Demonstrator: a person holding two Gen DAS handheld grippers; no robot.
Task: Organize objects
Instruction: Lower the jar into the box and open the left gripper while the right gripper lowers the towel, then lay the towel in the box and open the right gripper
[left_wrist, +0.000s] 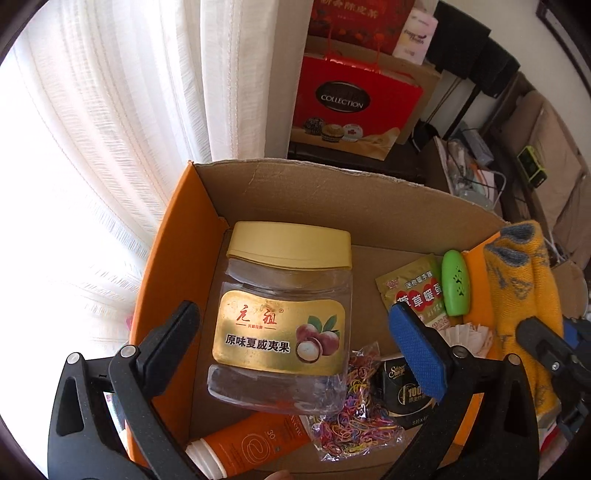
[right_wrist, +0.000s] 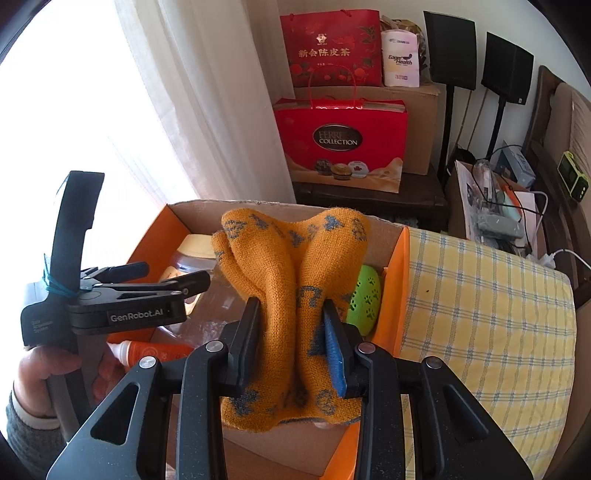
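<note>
Right hand-held gripper (right_wrist: 291, 347) clamping socks (right_wrist: 291, 266), green case (right_wrist: 364, 299) half-hidden

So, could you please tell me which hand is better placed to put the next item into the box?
The right. Its tongs are already shut on the orange knitted socks, held above the cardboard box. The left tongs stand open and empty over the clear jar lying in the box.

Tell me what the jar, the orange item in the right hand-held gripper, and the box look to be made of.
Jar: clear, glossy plastic by the look, though glass is possible; see-through walls, matte yellow lid, shiny gold label.
Orange socks, apparently a pair: soft knit, wool or acrylic, with visible stitch rows and grey pattern; pinched in the right hand-held gripper.
Box: corrugated cardboard, raw brown inside, smooth orange outside, ragged torn rim.
</note>
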